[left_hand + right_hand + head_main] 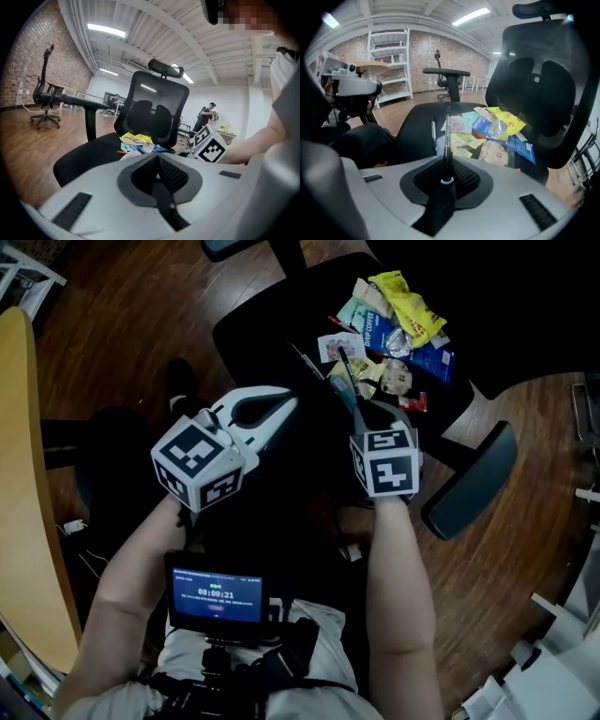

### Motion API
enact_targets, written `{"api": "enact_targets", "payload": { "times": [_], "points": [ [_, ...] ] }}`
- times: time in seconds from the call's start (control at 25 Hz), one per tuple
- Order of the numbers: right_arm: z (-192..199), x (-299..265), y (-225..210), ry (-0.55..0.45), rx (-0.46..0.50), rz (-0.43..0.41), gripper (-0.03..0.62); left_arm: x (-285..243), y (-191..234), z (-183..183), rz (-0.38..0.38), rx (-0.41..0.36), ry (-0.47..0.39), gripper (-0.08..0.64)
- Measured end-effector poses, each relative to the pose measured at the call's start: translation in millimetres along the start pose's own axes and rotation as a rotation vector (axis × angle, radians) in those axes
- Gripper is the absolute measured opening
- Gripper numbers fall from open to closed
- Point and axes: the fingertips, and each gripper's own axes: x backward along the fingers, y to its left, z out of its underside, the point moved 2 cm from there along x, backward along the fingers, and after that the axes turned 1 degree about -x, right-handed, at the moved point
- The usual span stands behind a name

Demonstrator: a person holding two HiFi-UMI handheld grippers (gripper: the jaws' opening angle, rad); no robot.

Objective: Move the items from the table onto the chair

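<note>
Packets [398, 320] lie piled on the chair [253, 334]. Right gripper [445, 180] clamps a pen [446, 140] over the seat. Left gripper [161, 187] is closed and empty. Table [19, 474] top is mostly unseen.

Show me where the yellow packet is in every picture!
Head view: the yellow packet is at the top right.
Left gripper view: near the middle.
Right gripper view: a bit right of the middle.
Shared landmark: the black chair it lies on.
</note>
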Motion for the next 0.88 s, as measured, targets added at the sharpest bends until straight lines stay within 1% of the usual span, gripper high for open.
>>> {"api": "enact_targets", "payload": {
  "times": [0.08, 0.24, 0.32, 0.36, 0.4, 0.48, 0.64, 0.68, 0.76, 0.8, 0.84, 0.88],
  "points": [
    [4, -1, -2, 0.023, 0.016, 0.011, 0.064, 1, 2, 0, -0.006, 0.003, 0.005, 0.018],
    [7, -5, -1, 0.05, 0.026, 0.003, 0.069, 1, 3, 2, -0.008, 0.009, 0.01, 0.018],
    [8, -6, 3, 0.071, 0.047, 0.001, 0.188, 1, 1, 4, -0.005, 0.005, 0.02, 0.018],
    [6, -5, 5, 0.073, 0.061, 0.005, 0.204, 1, 0, 5, -0.003, 0.003, 0.023, 0.018],
    [3, -5, 5, 0.067, 0.074, 0.012, 0.216, 1, -1, 5, -0.002, 0.001, 0.024, 0.018],
    [-4, -3, 5, 0.036, 0.095, 0.028, 0.216, 1, -1, 4, -0.002, 0.003, 0.023, 0.018],
    [-26, 4, 7, -0.076, 0.141, 0.045, 0.216, 4, 2, 4, -0.018, 0.023, 0.018, 0.018],
    [-32, 6, 11, -0.112, 0.151, 0.033, 0.215, 7, 2, 5, -0.026, 0.031, 0.02, 0.018],
    [-45, 12, 25, -0.185, 0.166, -0.025, 0.212, 15, 1, 3, -0.043, 0.042, 0.027, 0.018],
    [-54, 16, 29, -0.224, 0.179, -0.048, 0.171, 17, 0, -2, -0.046, 0.039, 0.025, 0.018],
    [-67, 23, 28, -0.268, 0.199, -0.051, 0.138, 16, 1, -12, -0.044, 0.03, 0.013, 0.018],
    [-81, 30, 25, -0.312, 0.223, -0.043, 0.055, 15, 1, -24, -0.041, 0.021, -0.006, 0.018]
  ]
}}
